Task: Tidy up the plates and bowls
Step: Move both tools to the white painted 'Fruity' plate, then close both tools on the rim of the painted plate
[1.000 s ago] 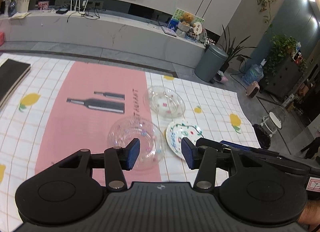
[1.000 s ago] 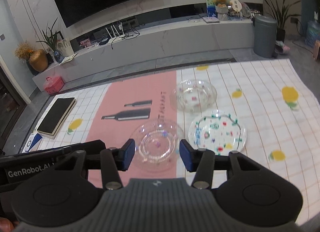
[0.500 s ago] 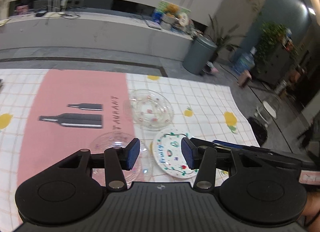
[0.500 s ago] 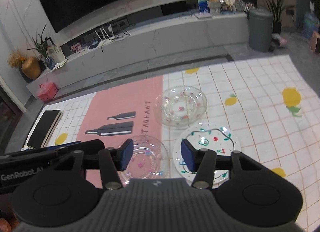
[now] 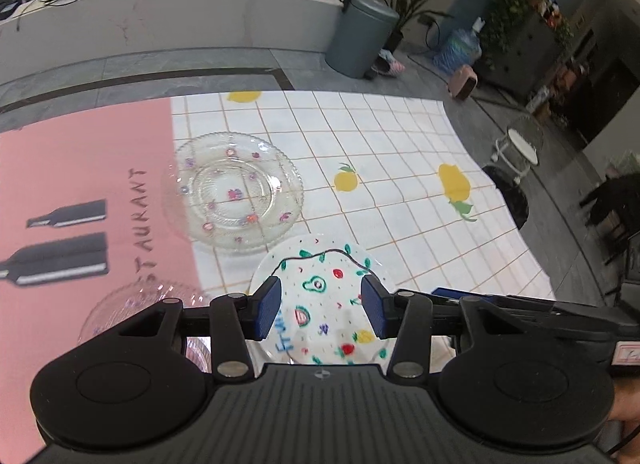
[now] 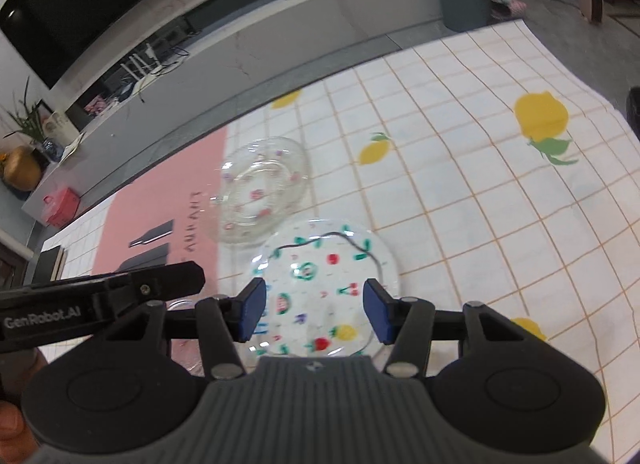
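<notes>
Clear glossy pressed-glass bowl with flower dots point(image 5: 236, 192); glossy white fruit-painted plate point(image 5: 324, 300); matt checked lemon-print tablecloth point(image 5: 400, 168); matt black plastic gripper bodies.

Near edge of painted plate point(image 5: 324, 296) hidden behind left hand-held gripper point(image 5: 322, 310) body. Third glass dish point(image 5: 132, 304) mostly covered by the gripper's arm, blurred. Right view: plate point(image 6: 320, 264) front also hidden; dish point(image 6: 182, 306) a sliver. Cloth lettering point(image 5: 142, 216) blurred, partly covered.
</notes>
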Tool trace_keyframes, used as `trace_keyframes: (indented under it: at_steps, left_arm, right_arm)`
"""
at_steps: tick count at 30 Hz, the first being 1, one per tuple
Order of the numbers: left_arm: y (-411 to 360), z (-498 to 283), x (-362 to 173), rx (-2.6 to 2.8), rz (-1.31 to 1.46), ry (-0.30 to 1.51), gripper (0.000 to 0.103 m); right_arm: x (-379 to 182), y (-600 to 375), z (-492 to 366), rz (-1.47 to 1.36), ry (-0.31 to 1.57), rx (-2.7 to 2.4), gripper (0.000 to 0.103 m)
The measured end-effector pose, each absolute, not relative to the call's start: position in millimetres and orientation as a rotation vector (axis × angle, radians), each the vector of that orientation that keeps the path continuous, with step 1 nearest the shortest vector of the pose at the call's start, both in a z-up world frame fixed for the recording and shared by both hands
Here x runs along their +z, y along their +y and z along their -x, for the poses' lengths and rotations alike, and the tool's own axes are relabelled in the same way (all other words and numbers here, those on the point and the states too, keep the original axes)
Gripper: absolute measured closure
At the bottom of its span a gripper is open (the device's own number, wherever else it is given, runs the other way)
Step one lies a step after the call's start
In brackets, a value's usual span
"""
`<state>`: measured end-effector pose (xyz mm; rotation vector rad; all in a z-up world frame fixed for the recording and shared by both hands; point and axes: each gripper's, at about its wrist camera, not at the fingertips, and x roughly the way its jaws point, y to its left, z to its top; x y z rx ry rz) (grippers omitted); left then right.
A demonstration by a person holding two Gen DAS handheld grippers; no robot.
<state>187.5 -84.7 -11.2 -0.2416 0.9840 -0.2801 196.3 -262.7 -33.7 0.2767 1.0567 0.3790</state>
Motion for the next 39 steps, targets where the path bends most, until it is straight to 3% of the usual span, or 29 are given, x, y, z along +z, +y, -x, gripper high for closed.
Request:
trace_keyframes:
  at_steps: [21, 23, 27, 37, 39]
  left_arm:
    - [-63, -245, -79, -0.258, 0.308, 1.134, 0.052]
    - [-61, -246, -83, -0.260, 0.316, 1.147, 0.052]
    - [-55, -247, -89, -0.281, 0.379, 1.167, 0.057]
    - [-54, -244, -89, -0.271, 0.379, 1.160, 0.065]
    - [-58, -242, -87, -0.256, 0.341, 1.152, 0.074]
  right_arm:
    - [-90, -290, -233, -0.348, 1.174, 0.318, 0.057]
    - [-94, -293, -233, -0.383, 1.185, 0.329, 0.062]
    - [-96, -294, -234, -0.439, 1.201, 0.350, 0.067]
    - [-97, -287, -230, -0.397, 1.156, 0.395, 0.069]
    - [-95, -284, -229, -0.353, 1.155, 0.370, 0.084]
